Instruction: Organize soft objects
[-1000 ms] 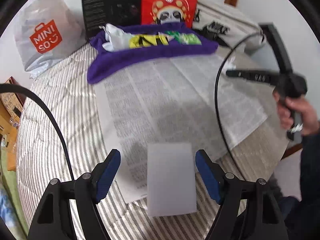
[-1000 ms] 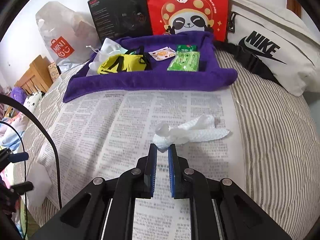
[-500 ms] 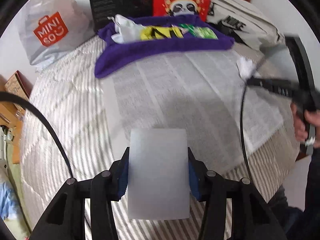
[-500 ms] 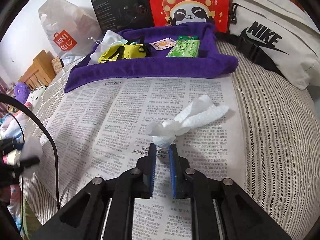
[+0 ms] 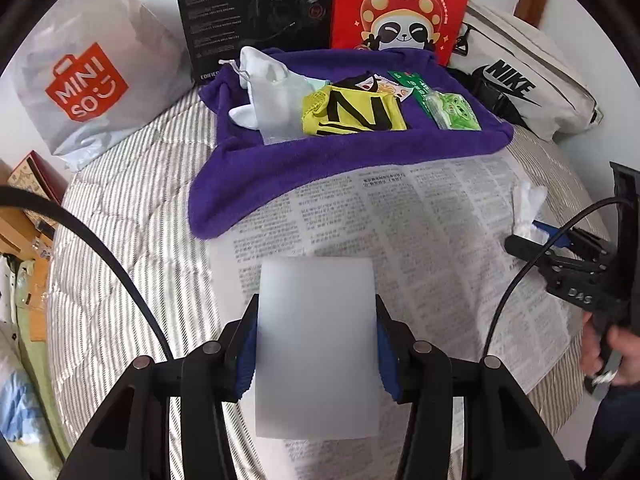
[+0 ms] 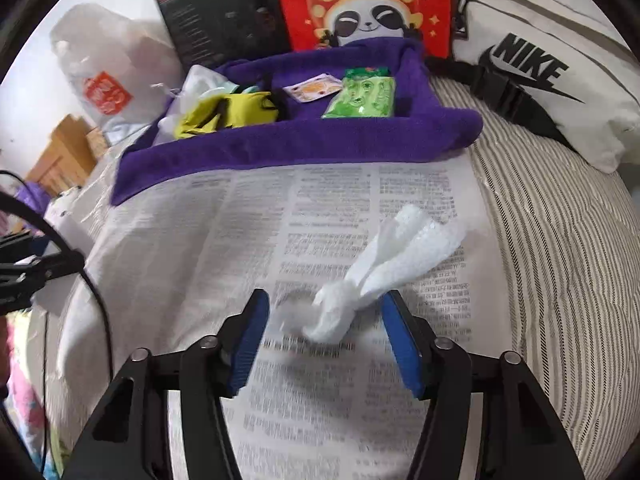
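Here a striped bed (image 5: 120,208) is covered by a newspaper (image 5: 420,232), with a purple tray (image 5: 280,160) behind. A white sponge block (image 5: 316,344) is clamped by the left gripper (image 5: 316,354). The right gripper (image 6: 325,336) is being opened around a crumpled white wipe (image 6: 376,276), unpressed, on the newspaper.

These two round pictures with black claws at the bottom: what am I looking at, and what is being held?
Each picture comes from a camera on a hand-held gripper, looking along its two fingers. No robot: a person's hand works the other tool. In the left view, the left gripper is clamped on a white sponge block. In the right view, the right gripper is opening, with a crumpled white wipe loose between its fingers. Both hover over a newspaper spread on a striped bed. Behind it, a purple towel tray holds small soft items.
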The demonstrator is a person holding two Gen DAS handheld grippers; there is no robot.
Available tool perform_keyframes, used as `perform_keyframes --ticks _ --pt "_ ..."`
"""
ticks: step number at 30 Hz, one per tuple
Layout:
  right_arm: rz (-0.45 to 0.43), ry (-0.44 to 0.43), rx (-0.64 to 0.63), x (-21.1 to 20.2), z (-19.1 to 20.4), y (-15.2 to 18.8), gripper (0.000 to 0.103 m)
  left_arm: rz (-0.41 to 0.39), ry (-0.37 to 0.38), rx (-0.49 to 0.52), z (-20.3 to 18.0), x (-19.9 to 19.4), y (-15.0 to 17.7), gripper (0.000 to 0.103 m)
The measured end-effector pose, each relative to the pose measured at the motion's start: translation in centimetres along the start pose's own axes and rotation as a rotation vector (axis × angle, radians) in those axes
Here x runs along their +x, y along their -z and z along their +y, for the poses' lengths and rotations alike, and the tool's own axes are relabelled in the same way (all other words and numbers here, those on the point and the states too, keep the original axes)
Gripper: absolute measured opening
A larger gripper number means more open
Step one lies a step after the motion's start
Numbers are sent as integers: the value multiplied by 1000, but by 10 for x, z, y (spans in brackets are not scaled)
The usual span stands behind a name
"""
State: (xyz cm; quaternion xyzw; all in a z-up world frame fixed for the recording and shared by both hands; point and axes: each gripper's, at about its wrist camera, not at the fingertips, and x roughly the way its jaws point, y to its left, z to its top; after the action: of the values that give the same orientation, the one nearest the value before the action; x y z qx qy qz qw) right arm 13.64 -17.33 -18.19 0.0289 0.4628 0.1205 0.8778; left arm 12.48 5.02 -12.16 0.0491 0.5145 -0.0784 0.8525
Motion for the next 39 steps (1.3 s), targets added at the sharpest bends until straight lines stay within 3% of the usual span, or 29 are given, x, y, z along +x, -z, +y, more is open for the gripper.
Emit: perform_keyframes --ticks 1,2,8,16,24,32,39 --pt "-8 4 -2 0 1 -1 36 4 3 -5 -1 3 -2 48" --pt "4 5 -5 3 1 -4 19 6 12 -8 -2 5 -5 48" --pt "43 -34 -6 3 -8 -10 19 -2 55 -26 -2 13 -9 48" --pt "-19 66 -119 1 7 -1 19 -19 76 -7 -10 37 1 48" --pt "-95 79 -105 -1 6 9 19 -102 19 27 -20 45 9 48" --pt "-100 89 -96 -1 7 9 19 -209 -11 18 -23 45 15 49" --pt "-100 114 -114 0 10 9 19 -216 -15 15 -23 45 16 50"
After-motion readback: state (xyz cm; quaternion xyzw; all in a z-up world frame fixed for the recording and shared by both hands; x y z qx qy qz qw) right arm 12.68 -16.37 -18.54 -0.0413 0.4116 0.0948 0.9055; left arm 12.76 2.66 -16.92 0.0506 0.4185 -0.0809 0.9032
